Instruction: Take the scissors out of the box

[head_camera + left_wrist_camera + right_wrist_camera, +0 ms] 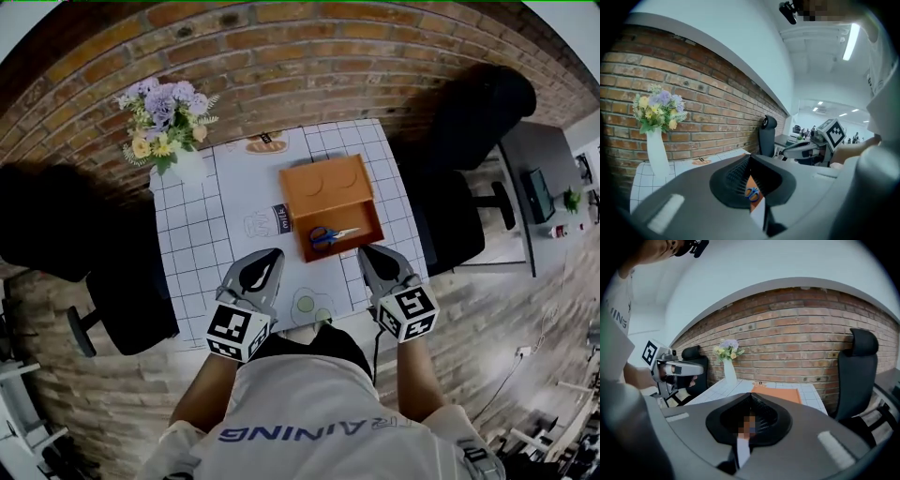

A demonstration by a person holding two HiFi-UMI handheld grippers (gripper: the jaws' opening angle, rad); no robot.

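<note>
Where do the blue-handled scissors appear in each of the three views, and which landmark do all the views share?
Head view: the scissors lie in the open orange box, near the centre.
Left gripper view: low centre, a small blue spot against orange.
Right gripper view: cannot be made out; a blurred patch covers that place.
Shared landmark: the vase of flowers.

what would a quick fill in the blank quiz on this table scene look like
1. The scissors lie inside an open box whose colour is ____.
2. The handles of the scissors are ____.
3. In the head view, the vase of flowers stands to the ____ of the box.
4. The wall beyond the table is built of ____.

Missing words: orange; blue; left; brick
</note>
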